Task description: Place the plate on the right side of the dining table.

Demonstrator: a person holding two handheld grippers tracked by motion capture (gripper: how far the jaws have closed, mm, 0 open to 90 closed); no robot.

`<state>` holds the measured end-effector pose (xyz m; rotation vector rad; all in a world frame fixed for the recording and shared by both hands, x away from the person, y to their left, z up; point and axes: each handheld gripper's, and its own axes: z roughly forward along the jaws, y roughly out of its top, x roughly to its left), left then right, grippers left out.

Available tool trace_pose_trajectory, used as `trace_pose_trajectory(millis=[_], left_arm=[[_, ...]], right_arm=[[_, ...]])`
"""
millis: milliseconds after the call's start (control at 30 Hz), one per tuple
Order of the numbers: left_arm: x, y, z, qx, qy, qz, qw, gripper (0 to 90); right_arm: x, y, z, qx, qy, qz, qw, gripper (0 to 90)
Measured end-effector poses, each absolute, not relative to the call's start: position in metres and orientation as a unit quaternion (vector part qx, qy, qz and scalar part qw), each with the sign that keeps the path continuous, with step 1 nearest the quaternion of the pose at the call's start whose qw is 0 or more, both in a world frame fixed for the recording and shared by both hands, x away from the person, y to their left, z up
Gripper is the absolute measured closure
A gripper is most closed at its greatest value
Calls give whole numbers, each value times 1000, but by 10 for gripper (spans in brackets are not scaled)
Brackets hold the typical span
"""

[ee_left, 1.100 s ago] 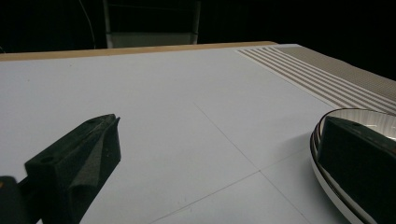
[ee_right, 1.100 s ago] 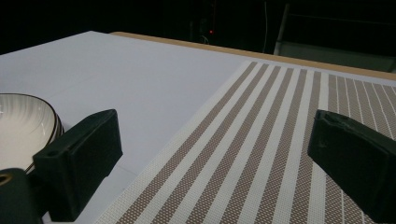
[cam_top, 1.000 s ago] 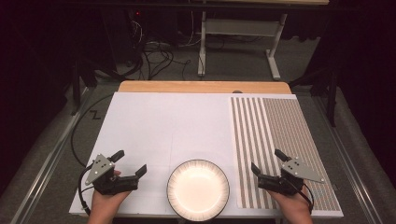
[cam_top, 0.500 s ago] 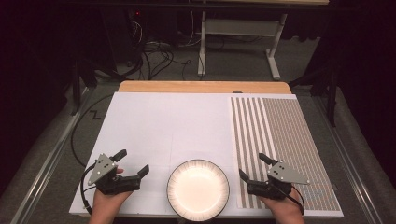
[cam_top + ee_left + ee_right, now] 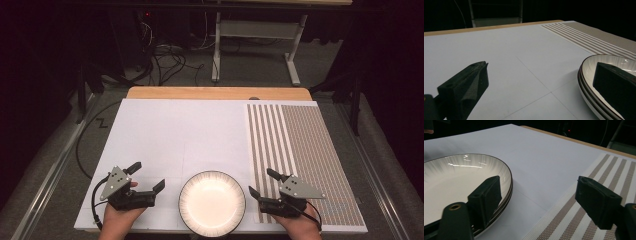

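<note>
- The plate lies at the near edge of the table, in the middle, on the white sheet. It looks like two plates, one on the other, because two rims show in the gripper views.
- The left gripper is just beside the plate, on its left. Its jaws stand wide apart and hold nothing. In the left gripper view one jaw is in front of the plate rim, the other over the bare sheet; if the jaw touches the rim, I cannot tell.
- The right gripper is just beside the plate, on its right, over the edge of the striped mat. Its jaws have just been closing, but they are open and nothing is pressed between them.
- In the right gripper view one jaw is at the plate rim, the other above the mat. The rim is not between the pads.
- The hands come in from the bottom of the high view.
</note>
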<state>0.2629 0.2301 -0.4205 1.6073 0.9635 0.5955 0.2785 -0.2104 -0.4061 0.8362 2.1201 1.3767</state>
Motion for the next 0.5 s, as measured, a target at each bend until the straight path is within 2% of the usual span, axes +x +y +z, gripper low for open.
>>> trace_pose_trajectory(millis=[133,200,500], left_arm=[[262,230,-420,680,407,254,555,9],[262,230,-420,679,407,255,555,9],[261,231,-420,677,408,258,556,9]], right_arm=[[276,-209,-404,296,782,500,225,374],[275,-209,-402,288,791,496,214,463],[275,-208,-403,269,812,481,193,568]])
